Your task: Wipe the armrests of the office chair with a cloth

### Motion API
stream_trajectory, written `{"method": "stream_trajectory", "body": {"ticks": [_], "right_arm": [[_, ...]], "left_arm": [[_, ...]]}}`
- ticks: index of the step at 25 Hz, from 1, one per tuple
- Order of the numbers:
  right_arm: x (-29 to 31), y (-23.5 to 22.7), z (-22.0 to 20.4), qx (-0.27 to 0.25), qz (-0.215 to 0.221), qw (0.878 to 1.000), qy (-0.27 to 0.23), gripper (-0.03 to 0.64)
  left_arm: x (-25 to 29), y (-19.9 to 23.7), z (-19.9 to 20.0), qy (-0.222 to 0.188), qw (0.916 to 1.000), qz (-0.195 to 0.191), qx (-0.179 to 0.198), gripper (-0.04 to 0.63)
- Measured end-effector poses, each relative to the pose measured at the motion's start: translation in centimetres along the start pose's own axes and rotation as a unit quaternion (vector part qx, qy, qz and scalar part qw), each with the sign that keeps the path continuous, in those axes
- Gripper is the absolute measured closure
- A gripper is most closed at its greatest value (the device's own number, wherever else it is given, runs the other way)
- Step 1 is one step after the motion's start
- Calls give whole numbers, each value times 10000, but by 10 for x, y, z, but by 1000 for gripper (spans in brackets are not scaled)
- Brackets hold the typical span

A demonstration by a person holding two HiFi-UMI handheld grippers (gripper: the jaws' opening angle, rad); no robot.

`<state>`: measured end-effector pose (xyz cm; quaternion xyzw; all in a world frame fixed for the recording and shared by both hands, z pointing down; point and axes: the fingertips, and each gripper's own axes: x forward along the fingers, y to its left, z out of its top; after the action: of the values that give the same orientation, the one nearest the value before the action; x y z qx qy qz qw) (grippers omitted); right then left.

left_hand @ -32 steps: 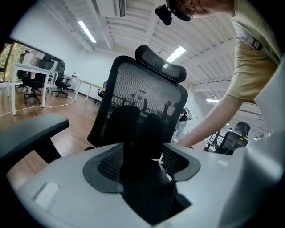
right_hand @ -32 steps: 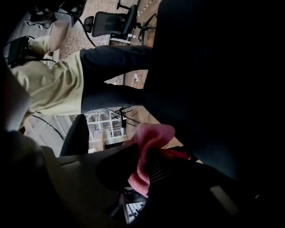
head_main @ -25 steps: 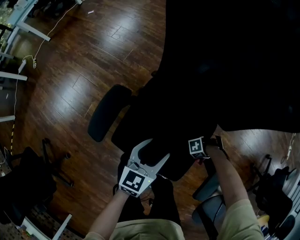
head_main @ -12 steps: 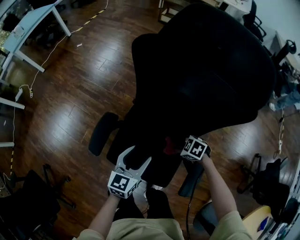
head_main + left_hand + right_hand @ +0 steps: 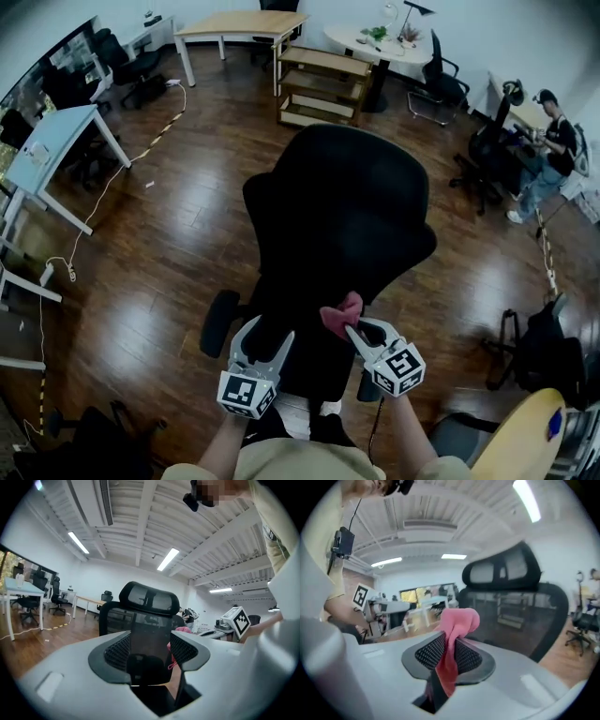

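The pink cloth [image 5: 457,625] is pinched between the closed fingers of the right gripper [image 5: 449,656], held near the seat of the black office chair [image 5: 347,206]. Only a small bunch pokes past the tips, and the rest trails down behind. That small bunch is the likely trouble: dragged along an armrest it could pull free, or the hard tips could rub the pad instead of the fabric. The chair may also swivel or roll on the glossy wooden floor [image 5: 159,234] when pressed. The left gripper [image 5: 265,337], its fingers spread wide and holding nothing, could steady it. The left armrest [image 5: 218,322] is unobstructed beside that gripper; the right one I cannot make out under the right gripper. A floor cable [image 5: 155,139], a pale worktop [image 5: 42,141] and a seated person [image 5: 553,141] are well apart from the chair.
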<state>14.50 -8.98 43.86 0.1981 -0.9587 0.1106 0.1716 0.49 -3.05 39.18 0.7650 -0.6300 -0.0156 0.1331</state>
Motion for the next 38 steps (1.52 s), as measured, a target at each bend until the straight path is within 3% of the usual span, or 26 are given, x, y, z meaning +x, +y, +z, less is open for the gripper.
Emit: {"method": "stream_trajectory", "body": {"ticks": [5,10,12,17,22,29,34,38], "right_arm": [[-70,16,51,61,-1356,9854,-1028,552],[-140,25,75,-552,-2865,9443,-1523,552],[-159,30,78,-600,-3079,9347,-1669,552],[-170,49,72,-473,-2694,9454,-1773,552],[-180,60,56,-501,-2231,9593,-1657,552],[-163,84,14,-323,-1196,9842,-1262,552],[-92,113,-15,-258,-78,9961,-838,552],[-19,164,-30,-339,781,9962,-184,552]], "left_arm": [[-23,-32,58,-294,9978,-319,507,356],[-32,-58,95,-708,9935,-482,754,385],[-33,-69,101,-793,9927,-579,700,385],[-38,-97,96,-922,9895,-757,812,387],[-49,-121,92,-979,9910,-541,737,367],[-108,-107,69,-903,9926,507,641,359],[-157,-52,46,-805,9873,1325,336,354],[-190,5,40,-842,9810,1743,126,354]]}}
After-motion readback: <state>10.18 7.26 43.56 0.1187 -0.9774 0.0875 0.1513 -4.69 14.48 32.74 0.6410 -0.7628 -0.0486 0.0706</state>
